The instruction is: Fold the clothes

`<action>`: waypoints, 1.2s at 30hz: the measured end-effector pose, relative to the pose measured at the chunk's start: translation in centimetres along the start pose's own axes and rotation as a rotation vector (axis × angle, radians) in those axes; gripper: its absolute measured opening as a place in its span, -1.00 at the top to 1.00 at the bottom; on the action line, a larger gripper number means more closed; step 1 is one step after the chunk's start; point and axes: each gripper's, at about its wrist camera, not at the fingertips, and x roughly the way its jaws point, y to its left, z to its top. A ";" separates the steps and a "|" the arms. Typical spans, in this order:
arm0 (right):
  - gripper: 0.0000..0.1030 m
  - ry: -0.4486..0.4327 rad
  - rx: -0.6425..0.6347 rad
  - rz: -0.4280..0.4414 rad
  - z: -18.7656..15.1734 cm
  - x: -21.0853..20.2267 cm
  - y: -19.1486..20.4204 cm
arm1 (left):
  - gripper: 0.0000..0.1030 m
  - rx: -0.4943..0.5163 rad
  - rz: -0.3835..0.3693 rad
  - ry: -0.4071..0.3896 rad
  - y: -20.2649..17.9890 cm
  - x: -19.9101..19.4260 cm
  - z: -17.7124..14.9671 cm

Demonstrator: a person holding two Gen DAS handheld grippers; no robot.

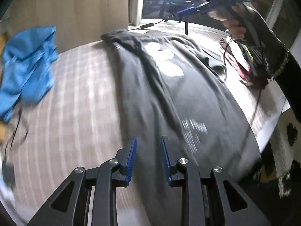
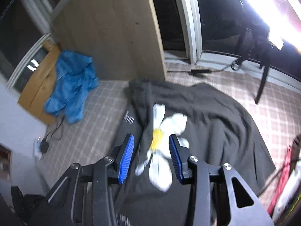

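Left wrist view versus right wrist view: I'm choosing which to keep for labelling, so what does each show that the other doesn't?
Only the left wrist view shows the person's hand holding the other gripper and the white lettering in full. Only the right wrist view shows the flower print's yellow centre, the wooden furniture and a small black device. Both share the dark shirt spread flat, the blue garment, and open, empty jaws.
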 end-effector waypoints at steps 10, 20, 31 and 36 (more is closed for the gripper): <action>0.26 0.090 0.018 0.035 7.0 15.1 0.5 | 0.37 -0.148 -0.163 -0.017 9.0 11.5 13.7; 0.72 0.092 0.055 0.152 7.6 18.4 -0.9 | 0.72 -0.273 -0.288 0.000 12.3 18.6 18.6; 0.53 -0.020 0.151 -0.076 6.4 14.6 -5.3 | 0.86 -0.280 -0.275 -0.051 12.7 18.3 17.3; 0.46 -0.125 0.024 -0.050 6.3 11.4 -2.5 | 0.85 -0.288 -0.296 -0.044 12.8 18.4 16.9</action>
